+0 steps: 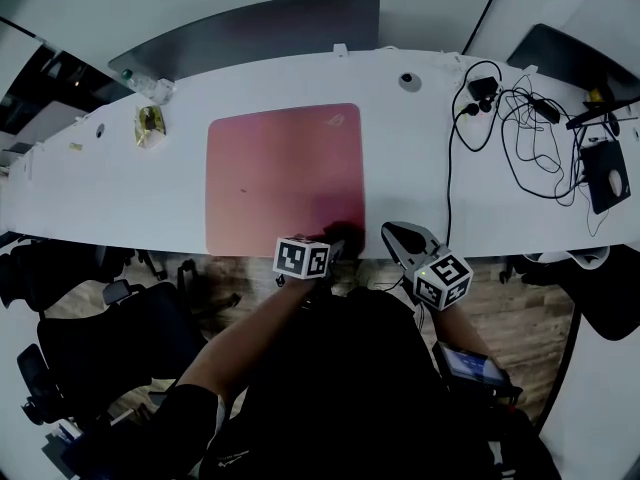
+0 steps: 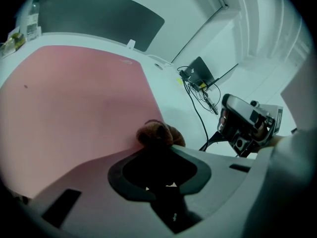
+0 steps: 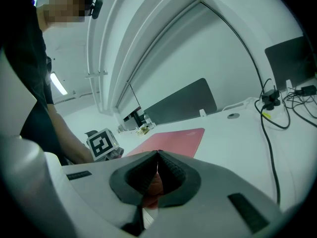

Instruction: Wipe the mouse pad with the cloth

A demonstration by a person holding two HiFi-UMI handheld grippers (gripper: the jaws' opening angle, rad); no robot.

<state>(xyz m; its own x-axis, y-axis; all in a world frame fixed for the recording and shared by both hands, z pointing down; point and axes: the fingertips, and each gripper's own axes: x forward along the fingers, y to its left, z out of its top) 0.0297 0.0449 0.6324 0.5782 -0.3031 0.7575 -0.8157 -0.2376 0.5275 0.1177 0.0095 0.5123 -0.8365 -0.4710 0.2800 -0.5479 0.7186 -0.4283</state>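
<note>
A pink mouse pad (image 1: 282, 173) lies on the white desk (image 1: 420, 168). A dark brown cloth (image 1: 346, 234) sits bunched at the pad's near right corner, and my left gripper (image 1: 338, 240) is shut on it. In the left gripper view the cloth (image 2: 159, 134) bulges out past the jaw tips onto the mouse pad (image 2: 74, 98). My right gripper (image 1: 392, 232) hovers just right of the pad at the desk's front edge, shut, with nothing between its jaws. The right gripper view shows its own jaw tips meeting (image 3: 157, 155), with the mouse pad (image 3: 173, 140) beyond.
Tangled black cables (image 1: 520, 133) and a plug cover the desk's right part, with a black device (image 1: 607, 173) at the far right. A yellow packet (image 1: 150, 124) lies at the back left. A dark divider panel (image 1: 250, 26) stands behind the desk. An office chair (image 1: 90, 343) is at lower left.
</note>
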